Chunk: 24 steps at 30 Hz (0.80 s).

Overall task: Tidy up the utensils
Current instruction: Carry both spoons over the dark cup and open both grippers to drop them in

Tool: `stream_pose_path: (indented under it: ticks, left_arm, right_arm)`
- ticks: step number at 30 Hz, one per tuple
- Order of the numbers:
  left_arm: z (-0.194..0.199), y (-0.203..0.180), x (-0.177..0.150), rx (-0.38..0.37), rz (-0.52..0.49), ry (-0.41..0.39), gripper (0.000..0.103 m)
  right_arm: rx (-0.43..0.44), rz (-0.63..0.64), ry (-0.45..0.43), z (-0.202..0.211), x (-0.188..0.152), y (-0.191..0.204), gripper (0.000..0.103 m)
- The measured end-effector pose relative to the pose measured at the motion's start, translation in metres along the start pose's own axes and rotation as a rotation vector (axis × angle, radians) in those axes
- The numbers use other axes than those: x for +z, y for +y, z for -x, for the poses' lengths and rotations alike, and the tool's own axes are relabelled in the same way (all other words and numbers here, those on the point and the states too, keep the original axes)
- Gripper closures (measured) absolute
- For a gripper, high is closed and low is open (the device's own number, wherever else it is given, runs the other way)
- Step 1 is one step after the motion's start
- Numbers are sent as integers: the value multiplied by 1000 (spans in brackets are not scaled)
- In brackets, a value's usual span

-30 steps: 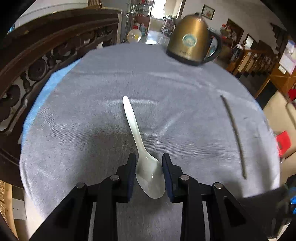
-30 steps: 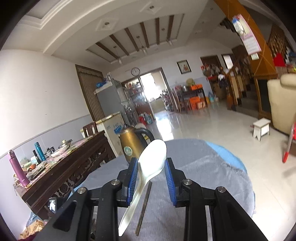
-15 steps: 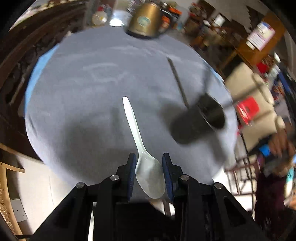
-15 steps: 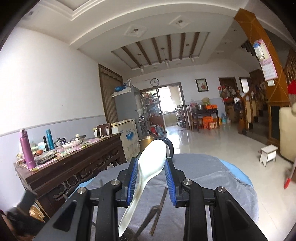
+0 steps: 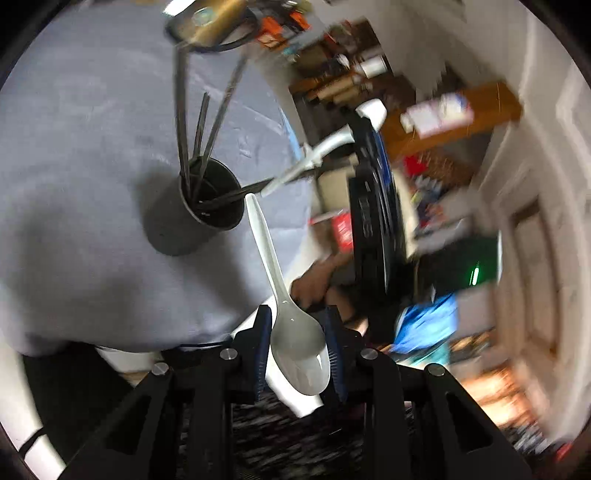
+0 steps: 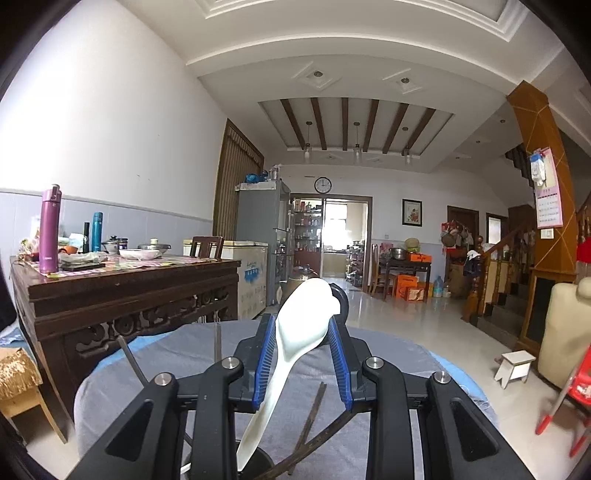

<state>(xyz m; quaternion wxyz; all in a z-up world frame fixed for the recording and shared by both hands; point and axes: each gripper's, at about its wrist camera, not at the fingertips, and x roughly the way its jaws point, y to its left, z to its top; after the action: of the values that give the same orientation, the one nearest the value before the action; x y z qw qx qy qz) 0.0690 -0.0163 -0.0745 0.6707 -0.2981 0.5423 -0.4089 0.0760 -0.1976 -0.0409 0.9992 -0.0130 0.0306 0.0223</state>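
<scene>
**Left-wrist view: both grippers clamp a white spoon near the black cup**

Left-wrist view shows the left gripper [image 5: 297, 350] with its blue-padded jaws pressed against the bowl of a white plastic spoon [image 5: 291, 332]. The spoon's handle runs forward and up from the jaws, and its tip ends just beside the rim of the black cup [image 5: 177, 229]. The cup stands on the grey tablecloth [image 5: 81, 147] and holds several dark chopsticks [image 5: 199, 125] that lean out past its rim at different angles. Beyond the cup, at the far edge of the cloth, stands a gold kettle [image 5: 218, 18], blurred. To the right of the cup, past the cloth's edge, the right gripper [image 5: 369, 122] is seen side-on with a second white spoon [image 5: 314, 155] in it; that spoon's handle slants down toward the cup's mouth, its tip close above the rim. A person's hand [image 5: 314, 284] shows below that gripper, behind the left spoon's handle. The room on that side is smeared by blur.

In the right-wrist view, the right gripper [image 6: 303, 354] pinches the second spoon [image 6: 299, 328] at its bowl between the blue pads. The bowl sticks up past the fingertips and the handle hangs down and back under the gripper. Beneath it lie the cloth [image 6: 388, 354] and the ends of dark chopsticks [image 6: 314, 410]; the cup itself is mostly hidden under the gripper body. A carved wooden sideboard [image 6: 122, 295] stands on the far side of the cup, to the left.
</scene>
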Motion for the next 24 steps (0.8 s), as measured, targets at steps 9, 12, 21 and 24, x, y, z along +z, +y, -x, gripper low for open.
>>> stream_pose_path:
  ticks: [9,12,21,24]
  left_arm:
    - [-19,25,19,-56,295,-35,73]
    - [-12,25,26,-23,322,-79,73]
    - [-20,41,46,-39,449,-79,73]
    - [-17,45,54,-39,480,-88,73]
  right_arm:
    - [4,23,-16,-7,6,-2,71]
    - [11,18,-12,-13,1,1,71]
    - [34,37,29,-25,-24,16,71]
    - [38,46,42,-26,-29,18,70]
